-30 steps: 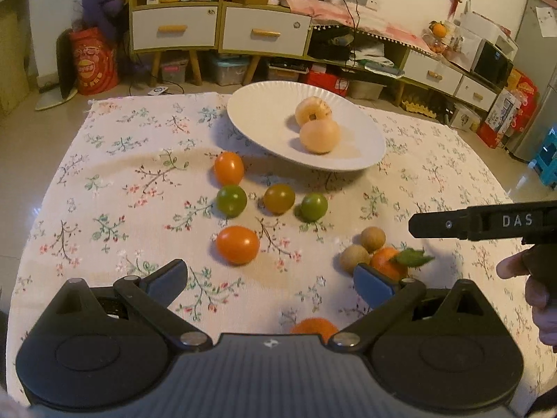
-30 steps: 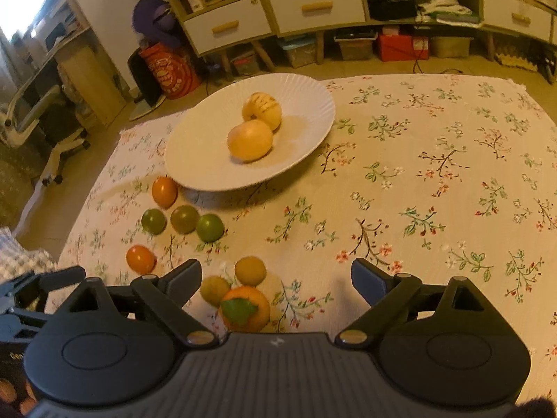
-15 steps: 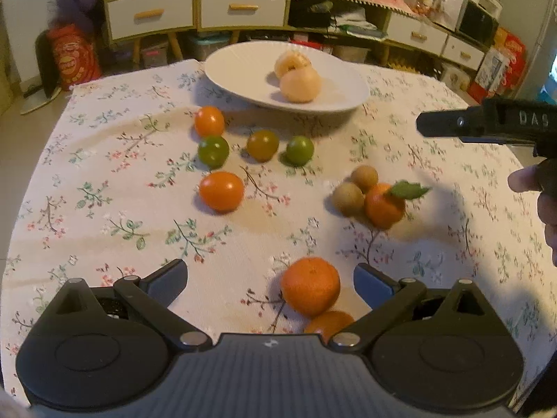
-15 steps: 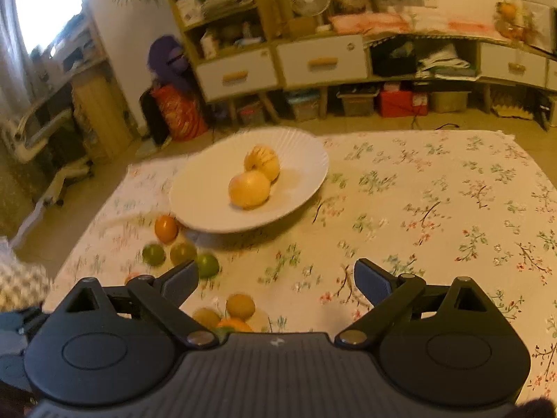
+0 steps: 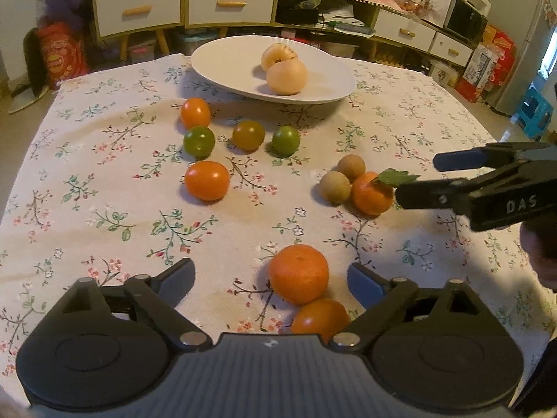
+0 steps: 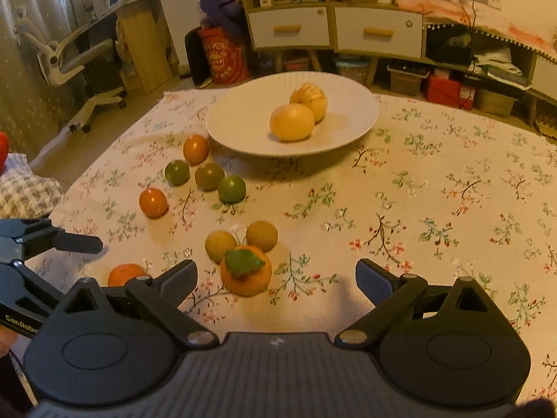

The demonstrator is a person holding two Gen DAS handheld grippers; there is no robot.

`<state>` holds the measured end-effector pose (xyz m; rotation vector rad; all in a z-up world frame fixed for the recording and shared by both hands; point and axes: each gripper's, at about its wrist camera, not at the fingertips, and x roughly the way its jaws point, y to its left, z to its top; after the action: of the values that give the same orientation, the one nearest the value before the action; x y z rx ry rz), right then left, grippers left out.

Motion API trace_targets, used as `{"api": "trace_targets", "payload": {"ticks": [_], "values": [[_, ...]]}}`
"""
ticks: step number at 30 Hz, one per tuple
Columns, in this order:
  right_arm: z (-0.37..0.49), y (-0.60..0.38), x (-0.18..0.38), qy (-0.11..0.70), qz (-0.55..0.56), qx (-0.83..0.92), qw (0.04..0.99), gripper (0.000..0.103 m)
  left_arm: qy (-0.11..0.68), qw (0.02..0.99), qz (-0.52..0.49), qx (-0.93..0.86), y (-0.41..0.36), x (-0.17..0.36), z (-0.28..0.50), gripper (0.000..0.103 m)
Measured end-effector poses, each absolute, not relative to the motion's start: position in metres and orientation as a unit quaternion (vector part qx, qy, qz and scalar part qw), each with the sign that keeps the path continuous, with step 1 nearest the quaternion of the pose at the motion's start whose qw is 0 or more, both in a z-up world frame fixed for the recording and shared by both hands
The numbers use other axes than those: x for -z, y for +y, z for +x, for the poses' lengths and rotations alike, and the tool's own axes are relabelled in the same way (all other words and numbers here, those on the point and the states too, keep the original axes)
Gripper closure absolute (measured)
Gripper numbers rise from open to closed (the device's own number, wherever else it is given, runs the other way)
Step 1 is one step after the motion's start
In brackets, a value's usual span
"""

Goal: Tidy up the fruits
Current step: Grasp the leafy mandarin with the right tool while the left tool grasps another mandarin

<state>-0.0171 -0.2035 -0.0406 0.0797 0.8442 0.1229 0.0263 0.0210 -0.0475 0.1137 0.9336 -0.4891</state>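
A white plate (image 5: 222,66) (image 6: 348,122) at the far side of the table holds two pale yellow fruits (image 5: 287,76) (image 6: 291,122). In front of it lie several small orange and green tomatoes (image 5: 207,180) (image 6: 231,189). Two brown round fruits (image 5: 335,187) (image 6: 261,235) touch a leafed mandarin (image 5: 371,193) (image 6: 246,275). My left gripper (image 5: 271,278) is open, with a mandarin (image 5: 299,274) between its fingers and another orange fruit (image 5: 320,318) just behind. My right gripper (image 6: 276,275) is open and empty, with the leafed mandarin between its fingers.
The table carries a floral cloth (image 5: 104,191) (image 6: 435,209). Low cabinets with white drawers (image 5: 226,3) (image 6: 377,31) stand beyond the table. An office chair (image 6: 69,59) stands at the left. The right gripper shows at the right of the left wrist view (image 5: 487,188).
My left gripper has drawn back and tilted down, bringing two near mandarins into view. My right gripper swung up and back down over the leafed mandarin. Both stayed open.
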Motion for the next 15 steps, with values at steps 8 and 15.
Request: {"api": "trace_targets", "payload": {"ticks": [8,15], "values": [[-0.018,-0.196,0.048,0.425,0.026,-0.078,0.901,0.006,0.451,0.857,0.049,0.246,0.019,0.049,0.027,0.044],[-0.019,-0.189,0.051,0.432,0.013,-0.085,0.898,0.006,0.452,0.854,0.047,0.253,0.017,0.051,0.026,0.058]]}}
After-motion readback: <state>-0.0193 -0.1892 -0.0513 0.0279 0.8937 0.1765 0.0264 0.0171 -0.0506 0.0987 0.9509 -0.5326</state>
